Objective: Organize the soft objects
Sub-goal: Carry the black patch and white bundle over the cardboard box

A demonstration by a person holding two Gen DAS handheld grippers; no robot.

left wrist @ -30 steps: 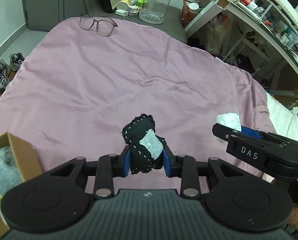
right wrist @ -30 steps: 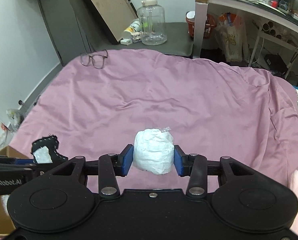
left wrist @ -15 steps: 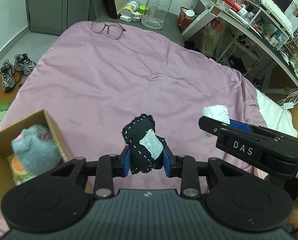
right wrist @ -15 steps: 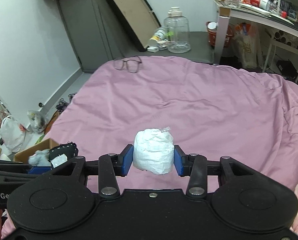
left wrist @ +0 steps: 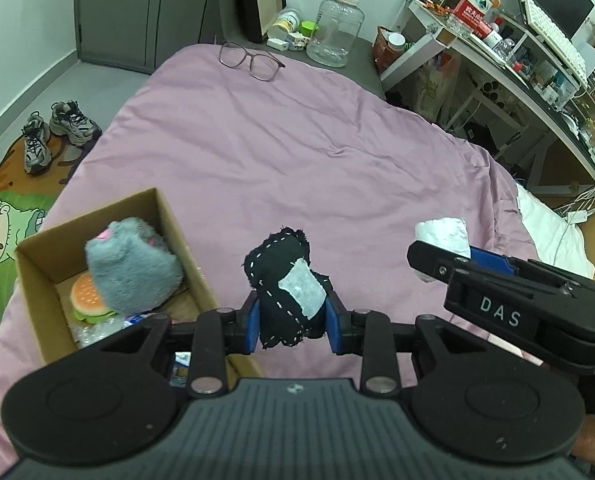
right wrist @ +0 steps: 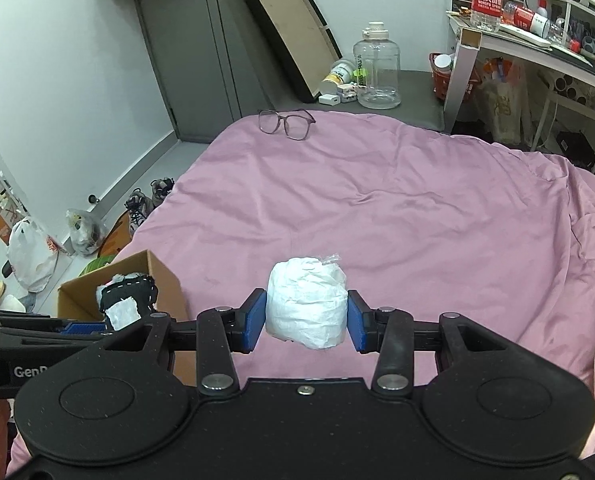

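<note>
My left gripper is shut on a rolled black cloth with white stitching and a white patch, held above the pink bedspread. My right gripper is shut on a white crumpled bundle. That right gripper also shows at the right of the left wrist view, with the white bundle at its tip. A cardboard box sits on the bed at the left, just left of the black cloth. It holds a grey plush and a toy burger.
Glasses lie at the bed's far edge. Beyond them stand a clear jug and small items. A cluttered desk runs along the right. Shoes and a cartoon mat are on the floor at the left.
Both grippers have drawn back and slightly up with their loads. The cardboard box has come from the left edge well into the left wrist view and has appeared in the right wrist view.
</note>
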